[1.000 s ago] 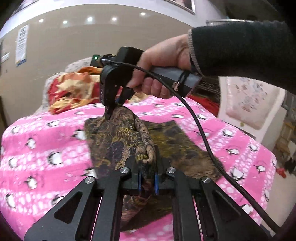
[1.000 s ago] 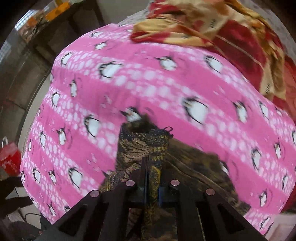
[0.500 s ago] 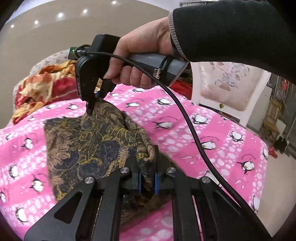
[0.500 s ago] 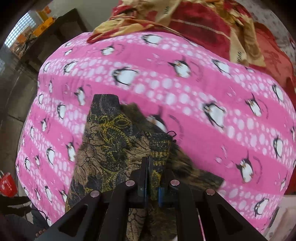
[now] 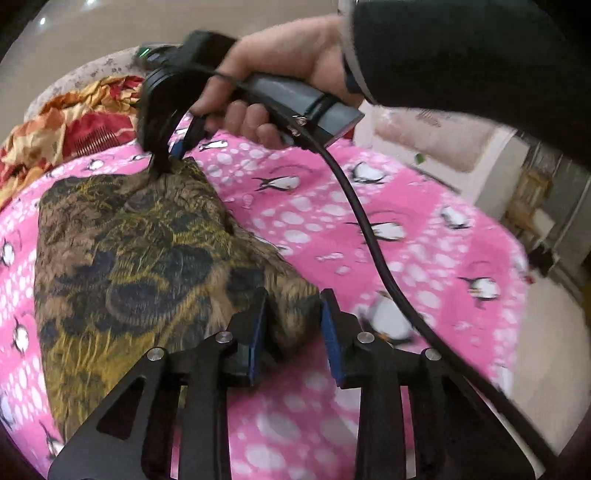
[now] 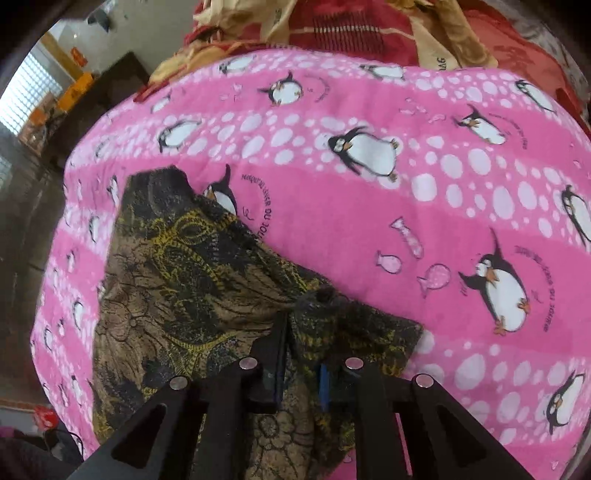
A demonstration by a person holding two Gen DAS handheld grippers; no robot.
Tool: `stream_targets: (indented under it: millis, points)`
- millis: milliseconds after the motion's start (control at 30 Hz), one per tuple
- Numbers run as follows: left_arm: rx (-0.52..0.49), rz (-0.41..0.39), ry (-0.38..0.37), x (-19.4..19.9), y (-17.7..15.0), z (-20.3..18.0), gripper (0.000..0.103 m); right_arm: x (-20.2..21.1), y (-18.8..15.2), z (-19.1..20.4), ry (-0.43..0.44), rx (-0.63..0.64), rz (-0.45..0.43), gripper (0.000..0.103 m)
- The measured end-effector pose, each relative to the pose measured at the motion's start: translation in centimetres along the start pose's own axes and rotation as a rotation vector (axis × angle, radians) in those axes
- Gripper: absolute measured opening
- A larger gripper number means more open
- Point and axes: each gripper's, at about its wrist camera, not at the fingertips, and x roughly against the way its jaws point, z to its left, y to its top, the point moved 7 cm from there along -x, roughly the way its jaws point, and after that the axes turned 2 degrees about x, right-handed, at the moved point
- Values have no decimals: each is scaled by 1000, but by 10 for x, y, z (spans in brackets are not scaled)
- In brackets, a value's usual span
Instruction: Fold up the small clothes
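Observation:
A small brown garment with a black and yellow floral print (image 5: 140,251) lies folded over on the pink penguin blanket (image 5: 388,221). My left gripper (image 5: 291,328) is open, its jaws standing either side of the garment's near corner. My right gripper (image 5: 168,153) shows in the left wrist view at the garment's far corner, held by a hand in a dark sleeve. In the right wrist view the garment (image 6: 177,288) spreads to the left, and my right gripper (image 6: 303,354) has its jaws slightly apart with cloth bunched between them.
A red and orange crumpled quilt (image 5: 74,122) lies at the bed's far end; it also shows in the right wrist view (image 6: 369,29). The right gripper's black cable (image 5: 369,236) hangs across the blanket. Floor and furniture (image 5: 546,206) lie beyond the bed's right edge.
Both grippers carried the garment's edge over and down onto the bed. The left jaws have opened and let go of the cloth; the right jaws have parted a little.

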Motion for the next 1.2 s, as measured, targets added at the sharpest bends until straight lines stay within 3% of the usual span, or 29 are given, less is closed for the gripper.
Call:
stream_targets:
  millis: [100,200,233,300,333,433,467,533,567,700,867,1200]
  points:
    - [43,-42,-5,37,-3,13,28,45,0,-5,-11,-20,-128,13]
    - [120,-112,79,75,-7,53,28,92,-23,10,-9,24,-230,14]
    - [156,-136,125,84,-11,72,34,98,-32,19,11,49,-241,15]
    - [225,-138,174,89,-20,104,36,105,-63,49,42,130,-243,16]
    - [262,-122,179,85,-27,118,36,103,-79,66,50,176,-237,16]
    - [377,19,129,53,-52,141,22,83,-126,101,40,269,-211,16]
    - [402,66,127,41,-60,144,21,71,-142,105,10,271,-197,16]
    - [429,87,142,36,-61,143,21,41,-165,95,-68,234,-142,18]
    - [439,106,163,34,-60,142,21,33,-175,90,-95,215,-202,20]
    - [450,152,203,31,-56,139,22,36,-179,87,-90,107,-305,24]
    - [458,167,220,26,-53,138,22,33,-184,100,-189,150,-382,30]
    - [473,159,193,29,-57,140,22,32,-185,94,-136,111,-402,30]
